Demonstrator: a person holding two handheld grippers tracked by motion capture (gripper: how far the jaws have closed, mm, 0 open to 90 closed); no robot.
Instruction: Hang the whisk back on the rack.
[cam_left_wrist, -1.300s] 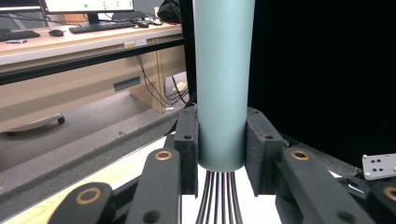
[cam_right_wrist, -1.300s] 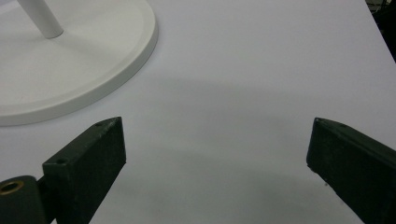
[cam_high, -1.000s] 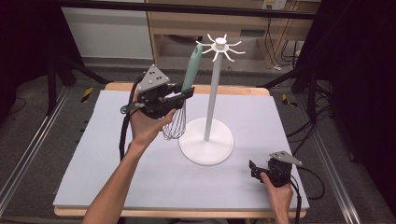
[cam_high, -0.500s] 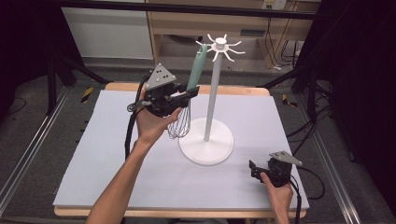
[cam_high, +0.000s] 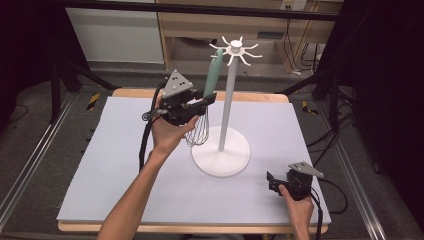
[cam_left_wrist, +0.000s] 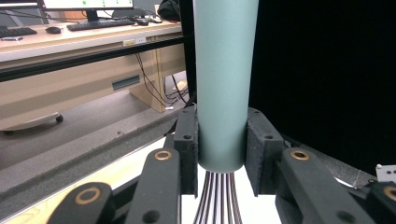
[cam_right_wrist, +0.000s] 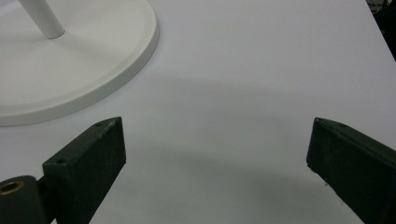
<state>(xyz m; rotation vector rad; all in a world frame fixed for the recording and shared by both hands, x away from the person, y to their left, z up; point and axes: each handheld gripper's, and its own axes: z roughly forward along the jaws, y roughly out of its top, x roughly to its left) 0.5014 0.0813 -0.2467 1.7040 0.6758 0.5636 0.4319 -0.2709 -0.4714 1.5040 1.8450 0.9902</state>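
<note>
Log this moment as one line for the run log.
left gripper: shut on whisk, handle up, beside stand | right gripper: jaws open, nothing held, low over the mat | whisk not yet hung

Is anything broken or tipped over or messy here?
Nothing stands out. The white hook stand is upright on the table, and no hook looks bent. The whisk leans a little, but the left gripper is shut on its green handle. The right gripper rests open near the table's edge.

The whisk's (cam_left_wrist: 219, 84) handle top runs off the left gripper view's upper edge; the stand's (cam_right_wrist: 70, 60) pole and base are cropped in the right gripper view.
</note>
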